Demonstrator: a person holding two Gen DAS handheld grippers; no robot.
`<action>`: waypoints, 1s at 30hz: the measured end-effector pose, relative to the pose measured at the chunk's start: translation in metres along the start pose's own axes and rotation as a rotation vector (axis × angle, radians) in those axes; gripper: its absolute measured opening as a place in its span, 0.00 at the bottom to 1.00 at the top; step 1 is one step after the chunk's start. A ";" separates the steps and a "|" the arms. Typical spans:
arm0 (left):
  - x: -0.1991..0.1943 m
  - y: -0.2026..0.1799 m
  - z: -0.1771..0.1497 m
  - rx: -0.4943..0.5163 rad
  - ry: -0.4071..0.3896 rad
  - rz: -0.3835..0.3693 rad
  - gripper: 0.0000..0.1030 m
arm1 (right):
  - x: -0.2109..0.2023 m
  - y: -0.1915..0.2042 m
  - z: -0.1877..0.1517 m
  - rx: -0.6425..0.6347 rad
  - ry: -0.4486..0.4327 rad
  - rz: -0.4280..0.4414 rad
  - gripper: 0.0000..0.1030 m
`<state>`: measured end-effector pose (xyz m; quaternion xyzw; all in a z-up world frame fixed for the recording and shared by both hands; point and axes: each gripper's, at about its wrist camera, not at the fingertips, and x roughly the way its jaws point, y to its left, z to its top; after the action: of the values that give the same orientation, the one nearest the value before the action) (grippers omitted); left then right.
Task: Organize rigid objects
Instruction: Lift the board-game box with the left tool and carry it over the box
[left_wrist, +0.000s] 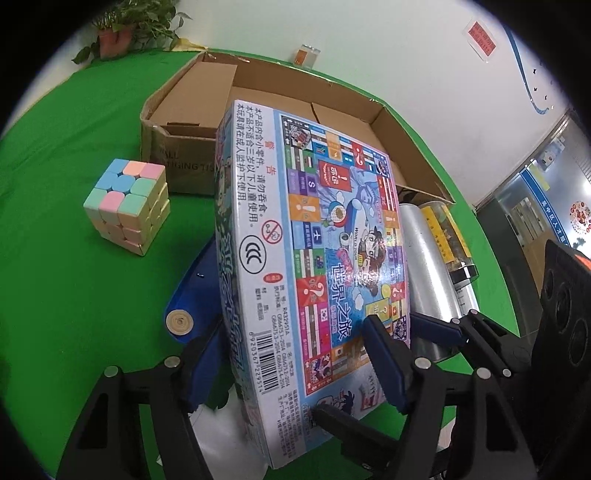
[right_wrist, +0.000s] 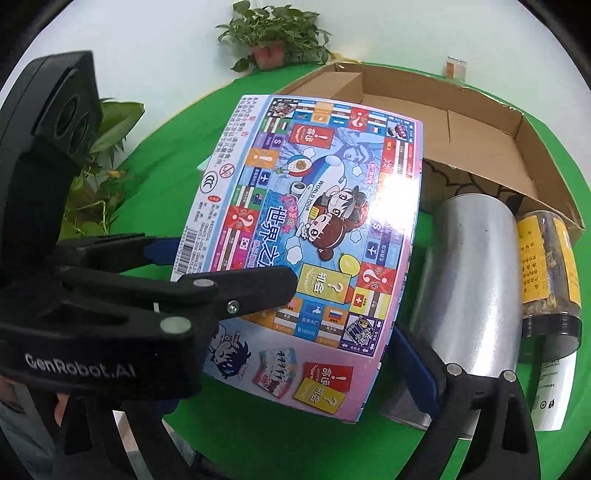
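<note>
A green worktop (left_wrist: 55, 258) stood against a white wall (left_wrist: 369, 44). The left hand-held gripper (left_wrist: 295, 365) clamped the board game box (left_wrist: 314, 240). The right hand-held gripper (right_wrist: 354, 354) gaped around the box without gripping it.

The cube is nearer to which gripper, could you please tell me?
Left. The left gripper, clamped on the box, has the cube ahead to its left; the right gripper is on the box's other side.

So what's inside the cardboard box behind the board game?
The cardboard box shows only bare floor flaps and an inner flap at its left end. The board game box, gripped by the left gripper, hides its near-left floor.
</note>
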<state>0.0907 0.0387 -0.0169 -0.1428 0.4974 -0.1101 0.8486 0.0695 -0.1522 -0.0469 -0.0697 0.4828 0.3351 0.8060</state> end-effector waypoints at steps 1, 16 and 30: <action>-0.001 -0.002 -0.003 0.005 -0.008 0.007 0.70 | -0.001 -0.001 0.000 0.010 -0.007 -0.002 0.93; -0.019 -0.034 0.014 0.073 -0.148 0.048 0.70 | -0.037 -0.006 0.020 0.026 -0.152 -0.104 0.82; -0.023 -0.047 0.040 0.133 -0.228 0.028 0.70 | -0.078 -0.037 0.061 0.074 -0.251 -0.155 0.80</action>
<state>0.1125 0.0081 0.0368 -0.0910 0.3911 -0.1140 0.9087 0.1125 -0.1909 0.0421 -0.0347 0.3836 0.2599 0.8855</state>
